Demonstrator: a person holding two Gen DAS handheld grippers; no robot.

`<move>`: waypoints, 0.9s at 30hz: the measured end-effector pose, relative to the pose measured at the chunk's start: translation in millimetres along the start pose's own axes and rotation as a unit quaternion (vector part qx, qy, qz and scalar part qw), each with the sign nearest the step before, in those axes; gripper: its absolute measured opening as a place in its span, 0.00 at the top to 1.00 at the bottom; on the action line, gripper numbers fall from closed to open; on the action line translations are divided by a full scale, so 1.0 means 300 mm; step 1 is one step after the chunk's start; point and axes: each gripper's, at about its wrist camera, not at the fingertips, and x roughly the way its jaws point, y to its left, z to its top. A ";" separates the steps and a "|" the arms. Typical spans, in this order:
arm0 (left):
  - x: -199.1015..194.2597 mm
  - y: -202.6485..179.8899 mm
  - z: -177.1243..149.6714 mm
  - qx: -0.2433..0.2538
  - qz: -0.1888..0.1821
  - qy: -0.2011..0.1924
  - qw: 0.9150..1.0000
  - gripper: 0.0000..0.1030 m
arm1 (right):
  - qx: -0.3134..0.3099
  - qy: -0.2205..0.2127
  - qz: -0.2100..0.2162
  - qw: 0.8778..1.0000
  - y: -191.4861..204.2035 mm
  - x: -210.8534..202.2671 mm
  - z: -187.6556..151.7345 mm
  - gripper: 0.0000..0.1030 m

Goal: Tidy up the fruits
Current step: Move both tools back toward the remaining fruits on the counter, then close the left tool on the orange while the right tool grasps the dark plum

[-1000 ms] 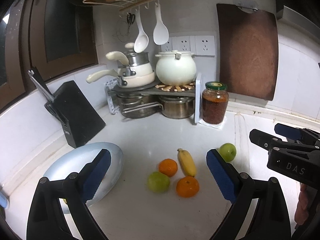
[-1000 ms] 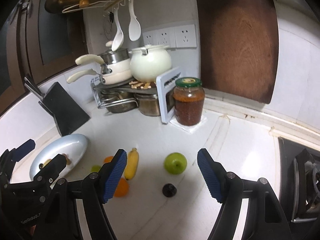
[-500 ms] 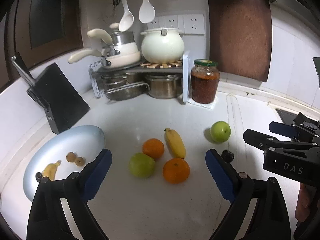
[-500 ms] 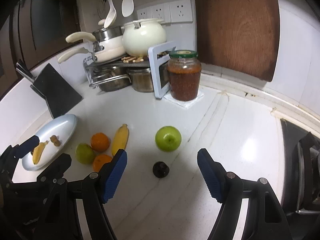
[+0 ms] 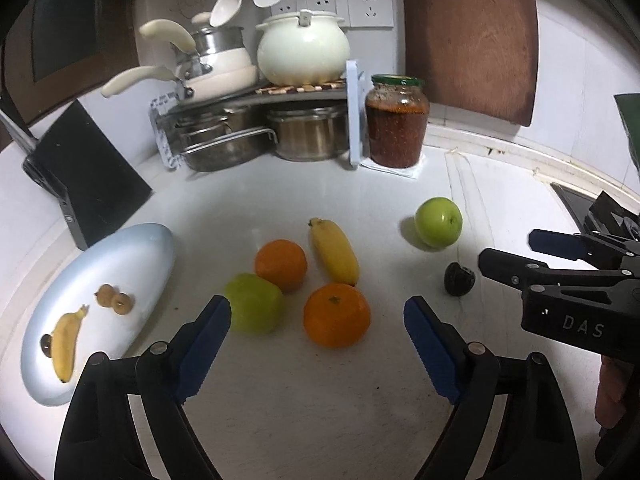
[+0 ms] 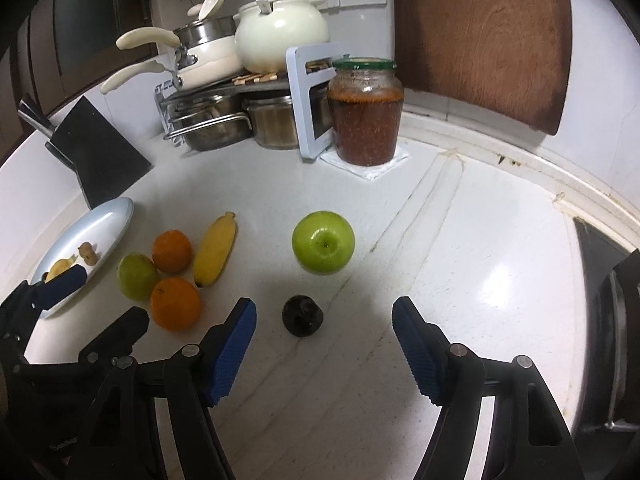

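Showing a white stone worktop (image 5: 320, 420) in a kitchen corner, both wrist views look down on loose fruit. The left gripper (image 5: 316, 344) has its blue-padded jaws apart with nothing pressed between them; they have just been closing slightly, and the near round orange (image 5: 336, 316) lies on the worktop ahead of the gap. Beside it rest a yellow-green apple (image 5: 254, 304), a second round orange (image 5: 281, 265) and a short yellow banana (image 5: 335, 256), clustered and partly touching. A pale blue oval plate (image 5: 132, 256) lies to the left, carrying a small banana (image 5: 66, 340), two small tan round fruits (image 5: 114, 298) and a small dark fruit at the banana's side. The right gripper (image 6: 324, 344) likewise stands with jaws apart and empty, having just been narrowing; a small dark wrinkled fruit (image 6: 302, 315) sits on the worktop ahead of the gap, nearer the left pad. A bright green apple (image 6: 323, 241) rests beyond it, apart from the cluster. At the back stand a glass jar of red-brown preserve (image 6: 366, 112), a black knife block (image 5: 88, 176), a rack of steel and cream pots (image 5: 256, 120), and a brown wooden cutting board (image 5: 468, 36) against the wall
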 end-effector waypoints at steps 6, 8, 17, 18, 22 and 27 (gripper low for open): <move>0.054 -0.006 -0.005 0.001 -0.018 0.019 1.000 0.18 | -0.005 0.017 0.017 1.000 0.000 0.043 -0.003 0.37; 0.071 -0.007 -0.006 0.002 -0.021 0.025 0.999 0.19 | -0.006 0.021 0.019 1.000 0.002 0.057 -0.003 0.39; 0.138 -0.016 -0.007 0.000 -0.035 0.049 0.998 0.24 | -0.008 0.039 0.032 0.999 0.003 0.118 -0.002 0.47; 0.143 -0.019 -0.006 0.001 -0.035 0.051 0.998 0.25 | -0.009 0.040 0.033 0.999 0.004 0.124 -0.003 0.48; 0.168 -0.022 -0.002 0.003 -0.035 0.062 0.997 0.27 | -0.008 0.045 0.034 0.998 -0.001 0.140 -0.003 0.50; 0.194 -0.022 -0.002 0.001 -0.037 0.070 0.997 0.33 | -0.012 0.049 0.036 0.998 -0.001 0.154 -0.004 0.55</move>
